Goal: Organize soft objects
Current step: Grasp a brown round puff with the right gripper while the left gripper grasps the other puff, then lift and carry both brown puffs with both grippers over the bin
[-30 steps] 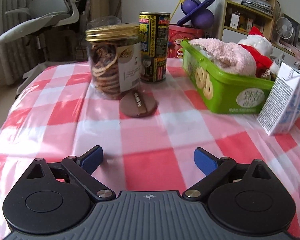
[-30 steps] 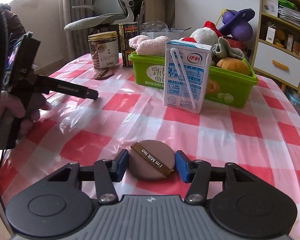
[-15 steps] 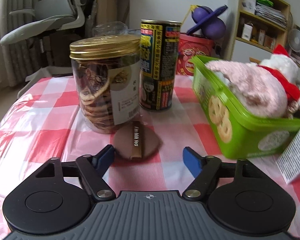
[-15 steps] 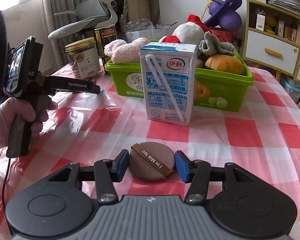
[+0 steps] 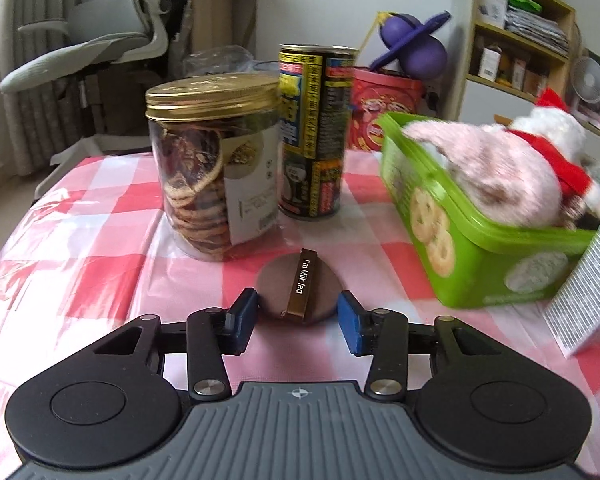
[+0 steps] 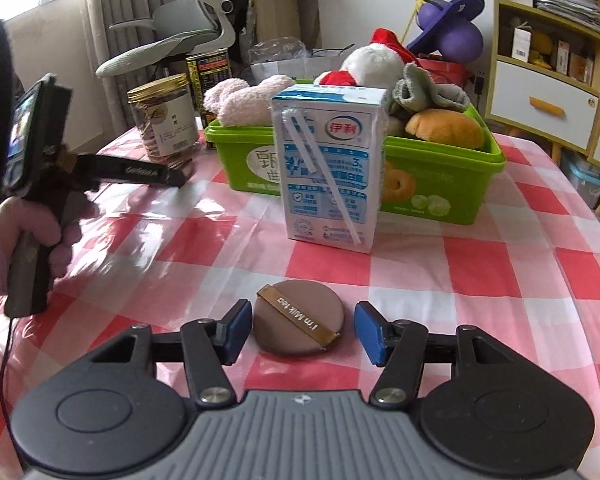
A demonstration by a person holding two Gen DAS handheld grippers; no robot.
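Note:
A brown round powder puff (image 5: 299,289) with a "I'm Milk tea" band lies on the checked tablecloth, between the blue pads of my left gripper (image 5: 298,322). The jaws are open, with small gaps on both sides. A second brown puff (image 6: 299,327) lies between the pads of my right gripper (image 6: 302,330), which is open and not touching it. The green bin (image 6: 440,188) holds soft toys: a pink plush (image 5: 496,172), a Santa-hat plush (image 6: 374,60), a grey cloth and a bread-shaped plush (image 6: 444,128).
A gold-lidded jar (image 5: 216,176) and a black-yellow can (image 5: 314,132) stand just behind the left puff. A milk carton (image 6: 328,164) stands in front of the bin. The left hand-held gripper (image 6: 140,170) shows in the right wrist view. An office chair and shelves stand behind the table.
My left gripper has moved forward to the puff by the jar and narrowed around it. My right gripper has opened wider around its puff, which now lies free.

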